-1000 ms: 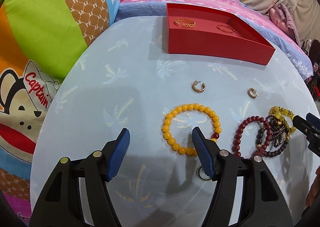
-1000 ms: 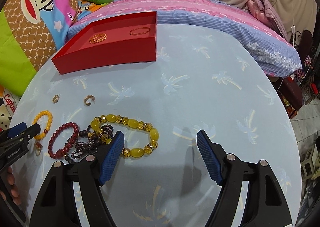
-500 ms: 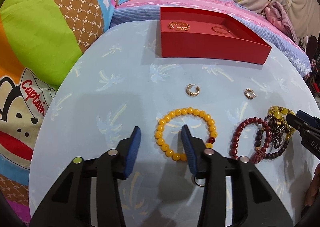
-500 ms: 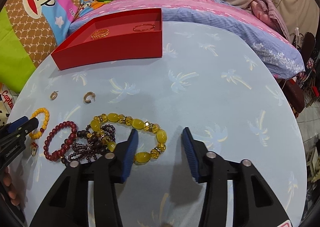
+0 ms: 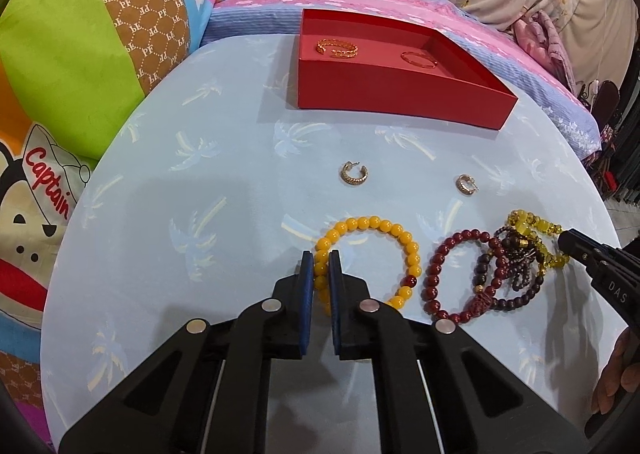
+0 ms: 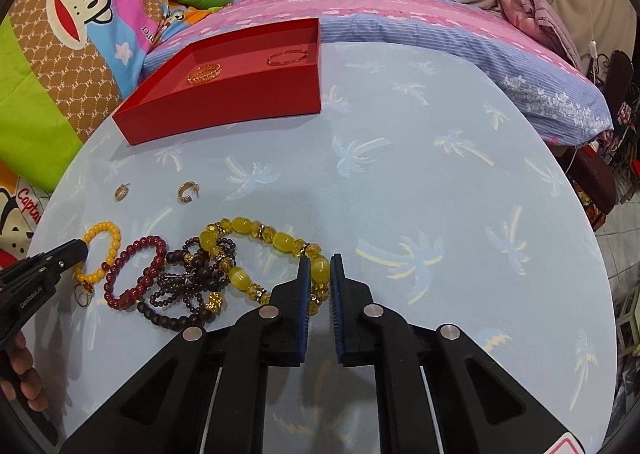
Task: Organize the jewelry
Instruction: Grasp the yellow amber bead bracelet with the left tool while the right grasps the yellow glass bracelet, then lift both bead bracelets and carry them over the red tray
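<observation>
Orange bead bracelet (image 5: 368, 262) pinched at its nine o'clock side by left hand-held gripper (image 5: 319, 274), jaws just closed, yellow glass bracelet (image 6: 256, 250) clamped at its four o'clock by right hand-held gripper (image 6: 318, 274).

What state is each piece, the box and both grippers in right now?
Left gripper: shut on orange bead bracelet.
Right gripper: shut on yellow bracelet.
Red box: open, two gold bangles inside.
Two earrings: loose on table.
Dark red bracelets: piled, untouched.

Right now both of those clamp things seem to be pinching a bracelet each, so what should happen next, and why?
Probably lift both and carry them to the red tray. The left gripper has just closed on the orange bead bracelet, the right gripper on the yellow crystal bracelet. Raise the right slowly: its bracelet overlaps the dark bead strands.
</observation>
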{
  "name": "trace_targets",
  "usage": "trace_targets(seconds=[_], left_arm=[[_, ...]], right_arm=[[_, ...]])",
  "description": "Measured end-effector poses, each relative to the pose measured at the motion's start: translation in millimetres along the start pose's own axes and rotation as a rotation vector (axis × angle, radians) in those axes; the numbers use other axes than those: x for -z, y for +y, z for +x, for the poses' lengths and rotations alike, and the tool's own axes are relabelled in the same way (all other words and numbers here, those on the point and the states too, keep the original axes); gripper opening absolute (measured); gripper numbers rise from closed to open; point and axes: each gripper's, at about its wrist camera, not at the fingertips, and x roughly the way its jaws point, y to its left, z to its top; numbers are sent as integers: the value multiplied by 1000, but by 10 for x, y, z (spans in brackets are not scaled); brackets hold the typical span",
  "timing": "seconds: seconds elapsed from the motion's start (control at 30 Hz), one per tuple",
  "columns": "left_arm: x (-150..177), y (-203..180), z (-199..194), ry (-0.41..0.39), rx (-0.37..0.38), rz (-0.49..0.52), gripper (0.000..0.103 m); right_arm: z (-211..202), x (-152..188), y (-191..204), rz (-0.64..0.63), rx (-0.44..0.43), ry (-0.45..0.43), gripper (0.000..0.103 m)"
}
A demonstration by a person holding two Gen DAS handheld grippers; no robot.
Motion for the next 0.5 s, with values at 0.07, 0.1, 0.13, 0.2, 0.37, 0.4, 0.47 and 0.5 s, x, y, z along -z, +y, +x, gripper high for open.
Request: trace_targets(seconds=[0.07,0.1,0.13,0.2,0.37,0.4,0.47,0.5], left_arm=[[-7,-9,-37,-3,4,0,7],[-15,-11,-53,-4,7,-1,7],[-24,-16,-70,-5,10,-2,7],[-49,-26,-113,-9,16,-2,7],[-131,-56,-206,-15,41,-4,7],[-151,-69,-224,-17,45,-1,7],[-196,-101,-266,-22,51,10,7],[-224,-117,-287,-25,53,15,7]], right_arm=[[-69,-12,-39,17,-12,-10,9],[-101,-27,-56,23,-16,-16,9],[-135,-42,-67,27,-18,-24,9],[-212,-87,-85,34,-22,-42,9],[-389,-240,-88,34,-32,-82,9],[-414,-268,-80,32,-34,-85,9],[-456,-323,-70,27,-39,-92,9],[-476,-354,-54,23,-43,-98,9]])
